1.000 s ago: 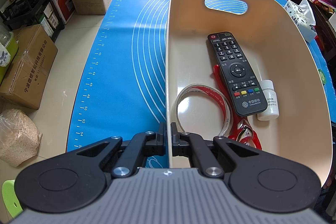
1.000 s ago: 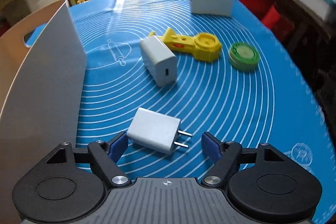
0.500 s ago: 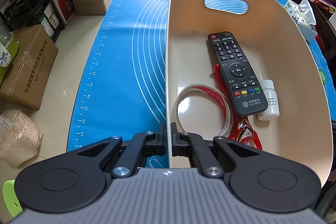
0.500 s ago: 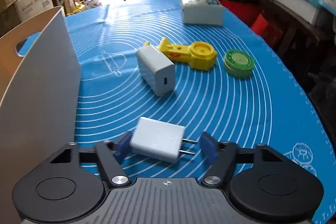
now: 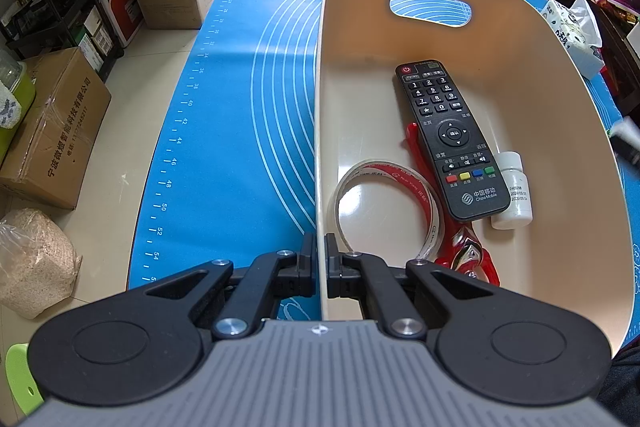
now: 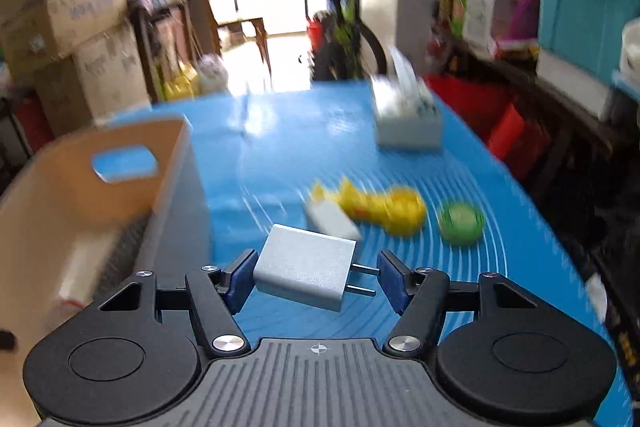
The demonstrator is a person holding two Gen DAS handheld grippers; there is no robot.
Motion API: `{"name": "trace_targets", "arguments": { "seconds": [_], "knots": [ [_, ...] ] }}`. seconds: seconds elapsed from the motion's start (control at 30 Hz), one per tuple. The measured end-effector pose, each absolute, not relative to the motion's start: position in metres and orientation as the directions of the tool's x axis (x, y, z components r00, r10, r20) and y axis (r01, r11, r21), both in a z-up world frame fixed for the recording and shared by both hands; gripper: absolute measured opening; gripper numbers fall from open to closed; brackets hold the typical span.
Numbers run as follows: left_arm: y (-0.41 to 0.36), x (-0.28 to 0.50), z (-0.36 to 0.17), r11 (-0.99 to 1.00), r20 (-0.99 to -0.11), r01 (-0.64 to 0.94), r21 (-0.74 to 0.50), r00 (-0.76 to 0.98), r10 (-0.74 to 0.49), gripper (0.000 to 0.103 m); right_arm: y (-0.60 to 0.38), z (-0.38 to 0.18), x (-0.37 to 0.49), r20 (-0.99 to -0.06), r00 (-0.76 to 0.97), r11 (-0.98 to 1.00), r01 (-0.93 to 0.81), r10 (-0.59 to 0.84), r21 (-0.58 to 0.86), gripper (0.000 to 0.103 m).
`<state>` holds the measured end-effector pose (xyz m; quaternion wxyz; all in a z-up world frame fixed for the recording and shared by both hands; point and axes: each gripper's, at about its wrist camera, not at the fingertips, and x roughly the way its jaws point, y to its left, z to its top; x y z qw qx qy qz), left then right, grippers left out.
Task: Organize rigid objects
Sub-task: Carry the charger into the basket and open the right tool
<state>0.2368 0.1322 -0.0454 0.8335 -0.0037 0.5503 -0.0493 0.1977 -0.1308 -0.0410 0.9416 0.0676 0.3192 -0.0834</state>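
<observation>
White USB wall charger [image 6: 306, 273], a small rigid plastic block with two metal prongs, is clamped between the blue pads of the right hand-held gripper [image 6: 312, 277], clear of the blue mat [image 6: 480, 267] on the table. One pad presses a flat end face and the other appears to bear on the prong tips, though motion blur leaves that contact uncertain. The charger is judged light, stiff and smooth-sided, so it may pivot or slip; a hold across its two broad flat faces would be steadier than one on the prongs.

The left hand-held gripper [image 5: 318, 263] is closed on the near rim of the beige basket [image 5: 560, 107], steadying it at the table's left edge. Inside the basket lie a black remote control [image 5: 450, 139], a white pill bottle [image 5: 514, 191], a roll of tape [image 5: 384, 203] and a red tool [image 5: 464, 251].

Left on the mat toward the far right are a second white charger [image 6: 332, 219], a yellow tool [image 6: 384, 207], a green round tin [image 6: 460, 223] and a tissue box [image 6: 408, 119]. The basket's high side wall is to be cleared on the way in.
</observation>
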Motion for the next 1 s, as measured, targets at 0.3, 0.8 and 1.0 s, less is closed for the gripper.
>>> {"name": "trace_targets", "arguments": {
  "seconds": [0.3, 0.8, 1.0],
  "knots": [
    [0.132, 0.237, -0.045, 0.995, -0.917, 0.078, -0.061, 0.39, -0.087, 0.004, -0.078, 0.001, 0.207, -0.539, 0.842, 0.999, 0.003, 0.023, 0.049, 0.068],
    [0.132, 0.238, -0.044, 0.995, -0.917, 0.081, -0.056, 0.391, -0.083, 0.004, 0.002, -0.04, 0.237, -0.723, 0.68, 0.969, -0.24, 0.122, -0.063, 0.068],
    [0.132, 0.238, -0.042, 0.995, -0.916, 0.083, -0.056, 0.391, -0.085, 0.004, 0.01, -0.05, 0.245, -0.793, 0.603, 0.957, -0.27, 0.083, -0.105, 0.068]
  ]
}}
